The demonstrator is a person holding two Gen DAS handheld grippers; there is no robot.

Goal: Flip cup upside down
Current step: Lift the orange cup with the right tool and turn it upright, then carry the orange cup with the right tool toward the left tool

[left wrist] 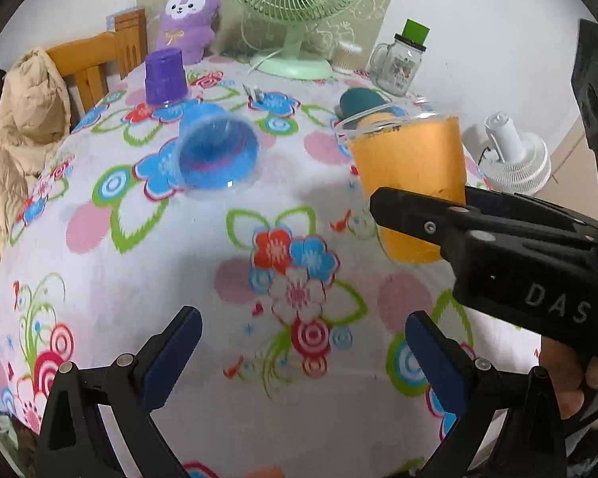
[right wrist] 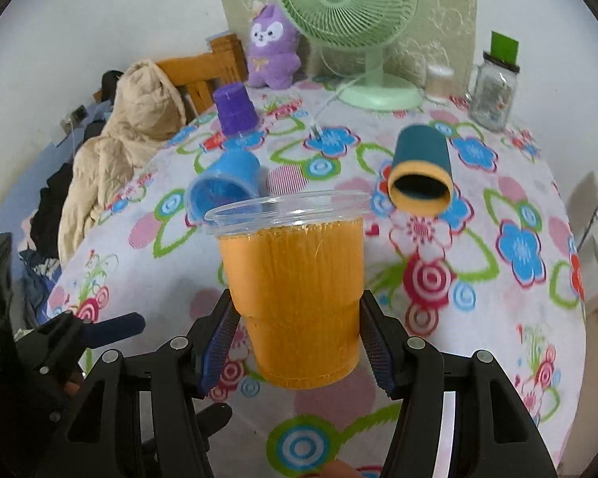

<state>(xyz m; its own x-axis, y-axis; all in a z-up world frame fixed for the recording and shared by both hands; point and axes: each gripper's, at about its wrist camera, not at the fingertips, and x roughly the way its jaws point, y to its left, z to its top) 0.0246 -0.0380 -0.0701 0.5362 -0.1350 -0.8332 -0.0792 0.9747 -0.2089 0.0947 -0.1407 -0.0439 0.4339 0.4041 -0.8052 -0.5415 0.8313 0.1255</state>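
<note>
Right wrist view: the right claw (right wrist: 299, 342) grips the orange plastic cup (right wrist: 295, 298) by its lower half, mouth up, lifted above the flowered counter (right wrist: 498, 318). Behind it a blue cup (right wrist: 225, 187) and a teal cup (right wrist: 420, 171) lie on their sides. The left claw (left wrist: 303, 358) hangs spread apart, holding nothing.

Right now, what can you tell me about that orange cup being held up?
The orange cup looks like thin translucent plastic with fine vertical ribs, a clear flared rim and a stepped, narrower base. It stands upright, mouth up, lifted off the floral tablecloth. The right gripper is clamped on its lower part, one blue-padded finger pressing each side. Nothing else touches it; the left gripper is open and apart from it.
</note>
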